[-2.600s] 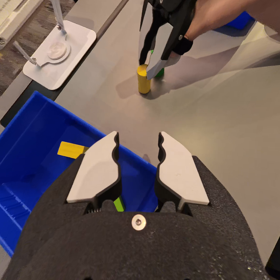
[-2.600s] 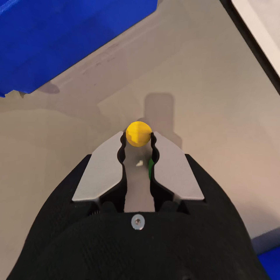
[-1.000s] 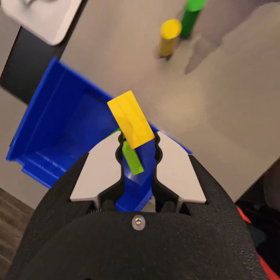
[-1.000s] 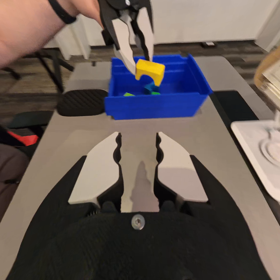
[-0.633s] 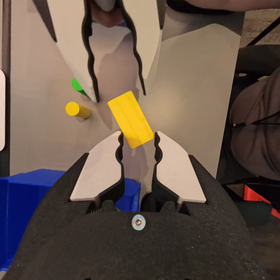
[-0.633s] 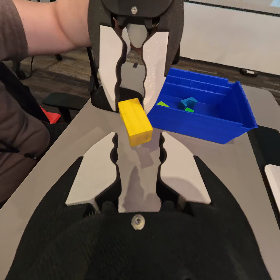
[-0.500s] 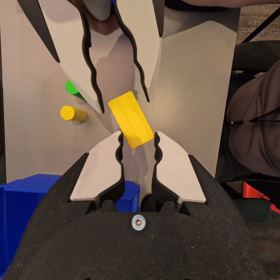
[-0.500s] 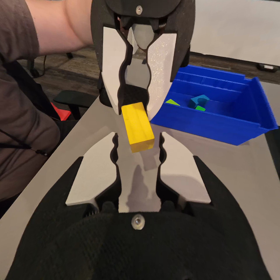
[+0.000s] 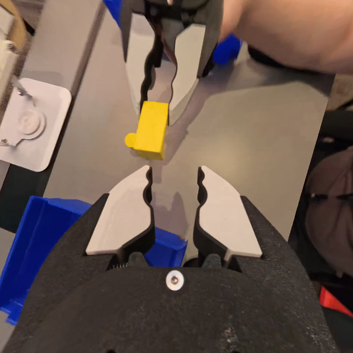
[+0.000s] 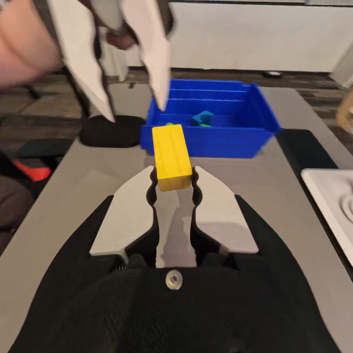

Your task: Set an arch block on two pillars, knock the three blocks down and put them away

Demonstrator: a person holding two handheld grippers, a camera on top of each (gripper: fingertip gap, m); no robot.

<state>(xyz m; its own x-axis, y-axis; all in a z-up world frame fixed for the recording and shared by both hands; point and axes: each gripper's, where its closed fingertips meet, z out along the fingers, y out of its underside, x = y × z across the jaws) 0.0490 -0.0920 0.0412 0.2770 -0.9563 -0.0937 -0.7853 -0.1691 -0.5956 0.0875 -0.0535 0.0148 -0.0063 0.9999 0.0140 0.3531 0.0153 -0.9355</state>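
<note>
Now the yellow arch block [image 10: 172, 158] was pinched at its near end between the tips of the right gripper [image 10: 174, 176], whose fingers [image 10: 131, 212] had closed narrowly onto its two sides. From the right wrist view the block ran straight ahead of those fingers, its long flat face turned up, above the grey desk [image 10: 95, 172].

In the left wrist view the same block [image 9: 151, 131] showed beyond the left gripper [image 9: 174, 170], clear of its tips and a little to the left of the gap between them. The left fingers [image 9: 124, 210] stood wide apart with nothing between them. Opposite, the right gripper [image 9: 156, 112] pointed back toward the camera and gripped the block's far end. Just to the left of the block, a yellow pillar [image 9: 130, 139] peeked out as a round top (most of it was hidden behind the block, so whether the two touched could not be told). A sliver of green showed at the block's upper left edge, too small to identify.

Ahead of the right fingers and beyond the block sat a blue bin [image 10: 229, 145] on the desk, with a blue piece [image 10: 202, 117] and green pieces [image 10: 205, 125] inside. The left gripper [image 10: 133, 112] hung blurred above the block's far end, spread open. A white plate-like base [image 9: 36, 122] lay to the left of the left fingers, at the desk's edge.
</note>
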